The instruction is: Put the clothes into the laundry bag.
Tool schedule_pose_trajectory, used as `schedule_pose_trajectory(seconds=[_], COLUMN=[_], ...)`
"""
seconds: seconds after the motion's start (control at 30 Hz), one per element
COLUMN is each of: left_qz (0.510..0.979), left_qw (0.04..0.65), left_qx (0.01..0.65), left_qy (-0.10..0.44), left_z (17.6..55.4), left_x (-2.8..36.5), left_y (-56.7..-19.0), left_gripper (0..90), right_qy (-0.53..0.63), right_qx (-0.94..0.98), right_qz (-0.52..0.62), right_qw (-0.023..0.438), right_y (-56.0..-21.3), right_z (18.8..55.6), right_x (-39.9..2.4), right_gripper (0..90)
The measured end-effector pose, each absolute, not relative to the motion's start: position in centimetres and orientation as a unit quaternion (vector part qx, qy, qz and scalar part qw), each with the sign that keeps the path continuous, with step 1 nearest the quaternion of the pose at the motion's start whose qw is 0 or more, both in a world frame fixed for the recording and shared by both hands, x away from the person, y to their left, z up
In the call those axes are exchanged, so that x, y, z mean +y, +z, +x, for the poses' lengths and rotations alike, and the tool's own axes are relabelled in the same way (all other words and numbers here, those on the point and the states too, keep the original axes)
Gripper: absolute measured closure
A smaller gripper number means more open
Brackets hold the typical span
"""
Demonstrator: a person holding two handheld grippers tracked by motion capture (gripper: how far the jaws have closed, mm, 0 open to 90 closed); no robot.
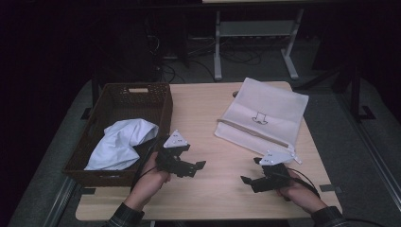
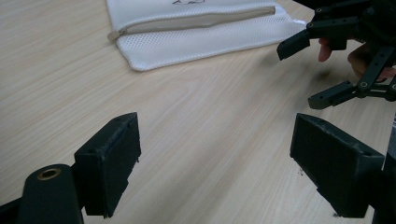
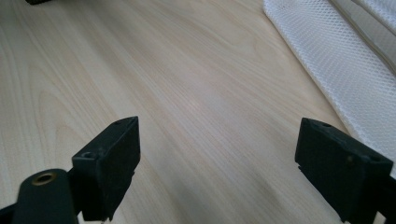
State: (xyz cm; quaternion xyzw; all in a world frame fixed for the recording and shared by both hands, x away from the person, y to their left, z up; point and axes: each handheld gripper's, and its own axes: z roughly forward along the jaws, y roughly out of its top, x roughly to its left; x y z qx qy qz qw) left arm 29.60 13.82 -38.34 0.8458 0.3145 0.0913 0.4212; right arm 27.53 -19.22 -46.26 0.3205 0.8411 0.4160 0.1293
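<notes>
The white mesh laundry bag lies upper right, its zipper running left to right. The right gripper sits nearer, just below its lower right corner. Both it and the left gripper have jaws apart, holding nothing.

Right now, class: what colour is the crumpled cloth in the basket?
White: the cloth lies in the dark brown woven basket, clearest in the high view.

Left gripper: matt black linkage frame with small round pivot holes; a pale grey three-cornered plate on top, dotted with dark marks; a thin black cable trailing from it. Right gripper: same build, same grey plate, black cable looping behind. In the gripper views each jaw is a blocky black pad with a small screw recess (one brass-coloured bushing low at the left of each view). Both cuffs: dark plaid sleeves at the wrists.
</notes>
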Motion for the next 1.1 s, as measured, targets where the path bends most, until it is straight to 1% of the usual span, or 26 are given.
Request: schedule_pose_trajectory(seconds=[0.3, 0.6, 1.1], left_qz=[0.846, 0.85, 0.853], left_qw=[0.419, 0.409, 0.394], left_qx=[0.318, 0.319, 0.321], left_qy=[0.093, 0.095, 0.117], left_z=[31.0, 31.7, 32.8], left_x=[14.8, 15.8, 18.0], left_y=[-36.6, -35.8, -33.8], left_gripper=[15.7, 15.7, 15.7], right_qy=[0.413, 0.414, 0.413], right_qx=[0.842, 0.841, 0.841], right_qz=[0.321, 0.323, 0.325], right_qw=[0.132, 0.133, 0.129], right_y=[-46.3, -46.3, -46.4], right_z=[27.5, 27.5, 27.5], right_x=[-19.3, -19.4, -19.6], right_gripper=[13.3, 13.3, 13.4])
